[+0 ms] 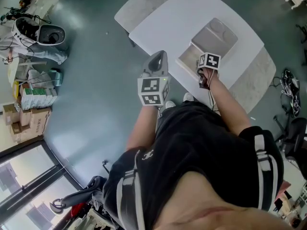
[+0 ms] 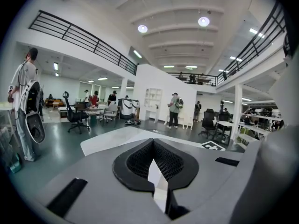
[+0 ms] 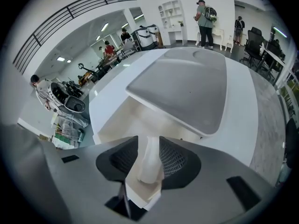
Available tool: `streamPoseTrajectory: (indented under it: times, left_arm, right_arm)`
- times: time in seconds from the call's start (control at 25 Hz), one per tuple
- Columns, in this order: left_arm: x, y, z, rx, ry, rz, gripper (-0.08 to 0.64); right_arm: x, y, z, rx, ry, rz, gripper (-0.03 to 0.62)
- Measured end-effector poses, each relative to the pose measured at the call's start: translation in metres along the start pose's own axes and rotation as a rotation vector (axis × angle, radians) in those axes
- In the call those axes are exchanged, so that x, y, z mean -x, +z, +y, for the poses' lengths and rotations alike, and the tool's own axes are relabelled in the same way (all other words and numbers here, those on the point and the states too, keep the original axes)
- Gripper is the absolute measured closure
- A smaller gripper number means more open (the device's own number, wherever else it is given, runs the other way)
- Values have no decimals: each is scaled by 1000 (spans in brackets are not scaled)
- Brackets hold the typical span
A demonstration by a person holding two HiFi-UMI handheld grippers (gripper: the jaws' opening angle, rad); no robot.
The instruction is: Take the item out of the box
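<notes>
An open box (image 1: 190,60) with a raised grey lid (image 1: 215,35) sits on the white table (image 1: 163,18). My right gripper (image 1: 207,57) is at the box's near edge. In the right gripper view the lid (image 3: 182,87) tilts up over the cream inside of the box (image 3: 119,122). A pale white item (image 3: 148,160) stands between the jaws of the right gripper (image 3: 147,164), which are spread wide, with the pads right beside it. My left gripper (image 1: 158,57) is held off the table's left edge. It is shut (image 2: 156,169) and points out into the room.
The table (image 3: 240,125) ends just left of the box, with grey floor beyond. Cardboard boxes (image 1: 26,119) and gear (image 1: 48,32) lie far left. Office chairs (image 1: 293,138) stand at the right. People (image 3: 205,10) stand far across the hall.
</notes>
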State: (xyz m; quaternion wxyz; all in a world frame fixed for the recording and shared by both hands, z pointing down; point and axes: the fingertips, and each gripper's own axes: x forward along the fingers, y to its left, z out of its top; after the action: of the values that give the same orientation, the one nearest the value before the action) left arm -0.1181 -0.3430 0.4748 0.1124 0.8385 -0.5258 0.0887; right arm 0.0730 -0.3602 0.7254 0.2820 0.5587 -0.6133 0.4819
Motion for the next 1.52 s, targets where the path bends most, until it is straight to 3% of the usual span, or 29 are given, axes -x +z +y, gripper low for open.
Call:
streamPoseTrajectory:
  times: [0.48,0.8,1.12,1.28,1.52]
  left_arm:
    - [-13,-1,-7,-9,-19,7,548]
    - [-18,-1,-19,-30,-30,15,548]
    - [-13,-2,-21,-41,-32,16,548]
    - [-14,-2,-26,-50,-36,18,548]
    - [-16,5,-28,-50,-26,5,548]
  right_arm:
    - [-23,4,-4,73,-89,181,469]
    - [-28,-1,-4,141,-94,272,469]
    - [-16,1,4,240,-74,159,477]
    - [-3,10,15,277,-23,80,477]
    - [36,39,59,408,74,-142,479]
